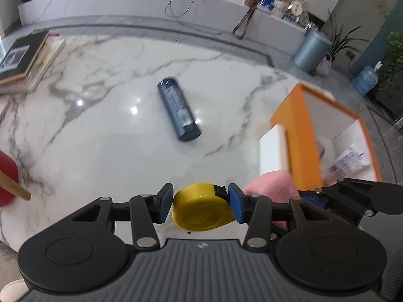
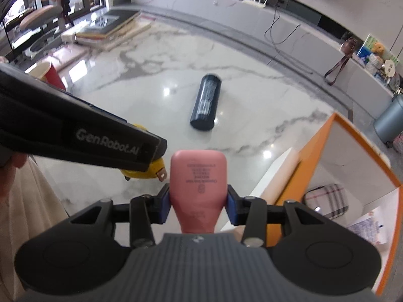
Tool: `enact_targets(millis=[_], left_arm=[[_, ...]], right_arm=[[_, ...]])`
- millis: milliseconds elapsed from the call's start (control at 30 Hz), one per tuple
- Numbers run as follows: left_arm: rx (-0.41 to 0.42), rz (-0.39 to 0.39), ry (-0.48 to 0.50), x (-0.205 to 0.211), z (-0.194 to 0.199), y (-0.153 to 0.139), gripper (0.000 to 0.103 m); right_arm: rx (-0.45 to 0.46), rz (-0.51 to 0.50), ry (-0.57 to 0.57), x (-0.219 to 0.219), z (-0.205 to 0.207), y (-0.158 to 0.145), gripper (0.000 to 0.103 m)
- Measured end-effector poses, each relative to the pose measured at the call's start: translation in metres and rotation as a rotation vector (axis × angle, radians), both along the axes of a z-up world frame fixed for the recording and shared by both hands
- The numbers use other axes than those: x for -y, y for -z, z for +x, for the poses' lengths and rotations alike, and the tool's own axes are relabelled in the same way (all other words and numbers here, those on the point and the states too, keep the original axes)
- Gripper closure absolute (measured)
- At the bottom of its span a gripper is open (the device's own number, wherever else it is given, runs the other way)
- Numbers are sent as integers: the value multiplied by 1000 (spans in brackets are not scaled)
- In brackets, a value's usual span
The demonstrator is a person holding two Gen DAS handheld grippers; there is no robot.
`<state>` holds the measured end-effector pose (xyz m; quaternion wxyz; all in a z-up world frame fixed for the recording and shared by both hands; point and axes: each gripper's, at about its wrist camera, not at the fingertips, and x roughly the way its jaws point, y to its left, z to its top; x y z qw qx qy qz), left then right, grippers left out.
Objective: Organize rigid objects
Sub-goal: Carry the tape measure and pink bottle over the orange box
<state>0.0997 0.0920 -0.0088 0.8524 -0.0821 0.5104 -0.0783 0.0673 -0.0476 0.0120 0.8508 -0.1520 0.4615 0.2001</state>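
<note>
My left gripper [image 1: 200,206] is shut on a yellow tape measure [image 1: 201,207], held above the marble table [image 1: 100,125]. In the right wrist view my right gripper [image 2: 197,205] is shut on a pink bottle [image 2: 197,183], which sticks forward between the blue pads. The left gripper's body [image 2: 83,136] crosses that view at the left, with the yellow tape measure [image 2: 141,173] peeking out under it. A dark blue cylinder [image 1: 178,108] [image 2: 206,102] lies on its side on the table ahead of both grippers. The pink bottle [image 1: 269,188] shows to the right in the left wrist view.
An orange box with a white inside [image 1: 297,115] [image 2: 335,136] stands open at the right; a plaid pouch [image 2: 325,201] and a printed sheet [image 2: 370,229] lie in it. Books [image 1: 25,60] are stacked at the far left. A red cup [image 2: 51,75] stands near them.
</note>
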Motion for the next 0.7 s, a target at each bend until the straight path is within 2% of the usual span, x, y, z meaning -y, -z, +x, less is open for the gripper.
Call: enact_targets(millis=[333,500,700], left_arm=[[112,-51,58,28,-6,-54,49],[136,-62,125,60,-3,-65,49],[125,-70,210,106,5,-60,49]], right_arm=[[92,-1,75,47,-7,-37,59],[100,-11,140,84,-6,-38,59],[76,-23,227,133,2,-28,59]])
